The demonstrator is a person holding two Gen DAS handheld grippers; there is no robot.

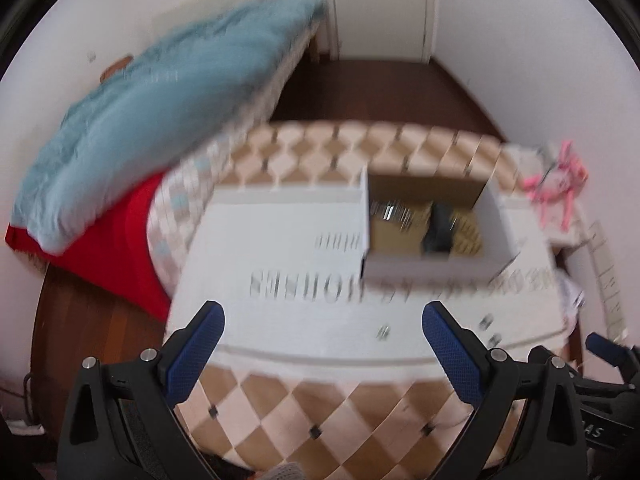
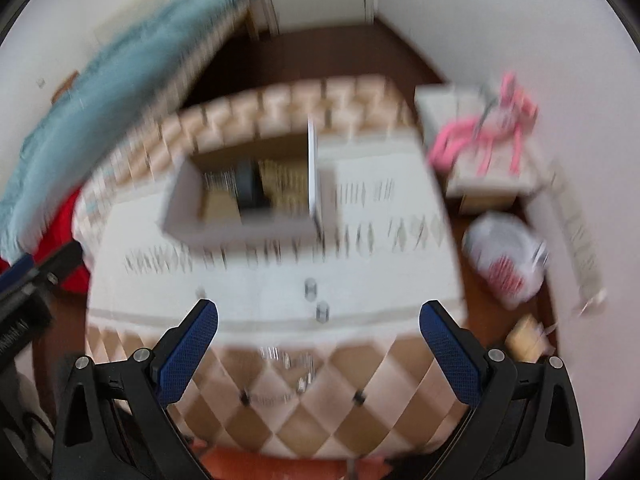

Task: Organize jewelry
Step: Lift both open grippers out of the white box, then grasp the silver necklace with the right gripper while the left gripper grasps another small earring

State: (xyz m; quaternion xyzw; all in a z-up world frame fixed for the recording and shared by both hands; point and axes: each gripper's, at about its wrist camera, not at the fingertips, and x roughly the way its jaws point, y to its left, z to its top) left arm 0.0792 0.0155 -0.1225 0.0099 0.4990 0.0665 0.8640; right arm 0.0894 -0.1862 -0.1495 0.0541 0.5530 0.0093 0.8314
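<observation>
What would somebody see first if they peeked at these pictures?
Probably the open white box in the middle of the checkered bed, with something dark inside it. Next, the big blue blanket heaped on the left over a red cloth, and a pink tangle on a small stand to the right. Both hand-held grippers hover open, holding nothing.

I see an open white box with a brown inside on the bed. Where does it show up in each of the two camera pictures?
Left wrist view: the open white box sits right of centre, beyond the open left gripper.
Right wrist view: the same box sits left of centre, beyond the open right gripper.
Shared landmark: the pink item lies to the box's right in both views.
</observation>
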